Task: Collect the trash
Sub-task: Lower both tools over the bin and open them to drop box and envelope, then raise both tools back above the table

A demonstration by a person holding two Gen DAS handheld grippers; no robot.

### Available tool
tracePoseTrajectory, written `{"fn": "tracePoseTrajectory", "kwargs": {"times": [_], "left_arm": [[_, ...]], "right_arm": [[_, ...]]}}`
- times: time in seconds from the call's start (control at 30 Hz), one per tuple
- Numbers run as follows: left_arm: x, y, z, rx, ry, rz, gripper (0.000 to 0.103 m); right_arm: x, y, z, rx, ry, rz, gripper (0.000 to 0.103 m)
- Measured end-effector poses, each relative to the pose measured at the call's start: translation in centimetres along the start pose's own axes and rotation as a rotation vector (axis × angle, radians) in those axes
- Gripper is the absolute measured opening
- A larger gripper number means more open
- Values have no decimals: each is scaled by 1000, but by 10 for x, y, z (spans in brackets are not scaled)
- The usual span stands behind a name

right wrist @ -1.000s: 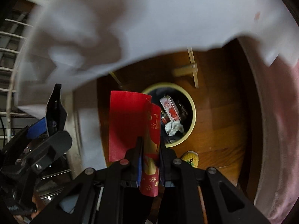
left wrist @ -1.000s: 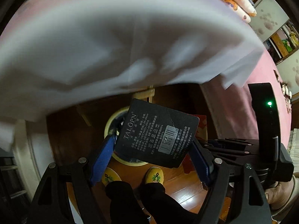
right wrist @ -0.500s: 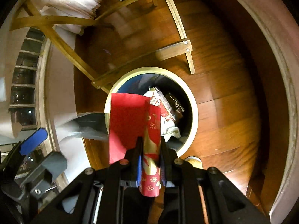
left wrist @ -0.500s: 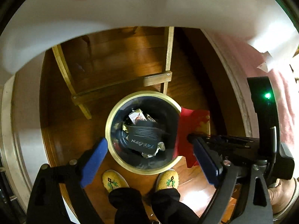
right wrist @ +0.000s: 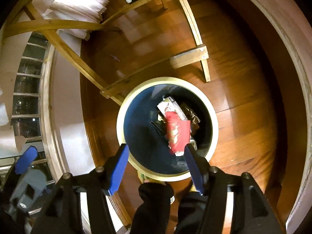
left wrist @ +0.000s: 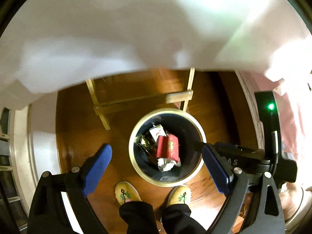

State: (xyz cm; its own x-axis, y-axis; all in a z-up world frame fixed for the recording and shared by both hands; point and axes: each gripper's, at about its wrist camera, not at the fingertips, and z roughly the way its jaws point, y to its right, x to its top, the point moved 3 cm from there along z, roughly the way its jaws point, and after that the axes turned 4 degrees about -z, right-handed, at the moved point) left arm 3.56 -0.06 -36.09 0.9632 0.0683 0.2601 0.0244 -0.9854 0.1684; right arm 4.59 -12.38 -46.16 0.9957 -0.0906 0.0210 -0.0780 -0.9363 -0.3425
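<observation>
The red paper envelope with gold print point(right wrist: 177, 131) lies inside the round dark bin with a pale rim point(right wrist: 121, 115), on top of other litter. My right gripper point(right wrist: 156, 167) has just been opening; its blue-padded jaws stand released, nothing between them. My left gripper point(left wrist: 156, 167) hangs over the bin, jaws wide and empty. The bin stands on brown wooden flooring point(right wrist: 243, 97).

The only legible lettering was a pale "A S" on the black plastic body of the right gripper point(left wrist: 230, 160), just right of the round cream-rimmed dark bin point(left wrist: 200, 134). Print on the packets inside that bin was too blurred to read.
</observation>
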Motion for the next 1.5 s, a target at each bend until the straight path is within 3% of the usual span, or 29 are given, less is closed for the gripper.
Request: {"fn": "tracePoseTrajectory", "kwargs": {"times": [0.27,0.5,0.8,0.93,1.23,1.4,1.5], "left_arm": [[14,-9,-63,-2,61,-64,93],[38,-3,-152,-25,151,-91,93],[83,16,-264,18,277,-39,93],[104,26,-310,32,331,-28,93],[147,14,-380,121,453,-52,93],[190,-16,-395,166,479,-60,93],[224,-39,-390,156,465,-71,93]], "right_arm": [[-6,-24,-55,6,18,-62,60],[-9,-59,-153,42,121,-143,60],[-5,-110,-275,133,266,-293,61],[3,-130,-315,132,312,-362,61],[56,-196,-384,86,458,-532,61],[100,-242,-405,66,528,-600,61],[134,-272,-407,43,551,-622,61]]}}
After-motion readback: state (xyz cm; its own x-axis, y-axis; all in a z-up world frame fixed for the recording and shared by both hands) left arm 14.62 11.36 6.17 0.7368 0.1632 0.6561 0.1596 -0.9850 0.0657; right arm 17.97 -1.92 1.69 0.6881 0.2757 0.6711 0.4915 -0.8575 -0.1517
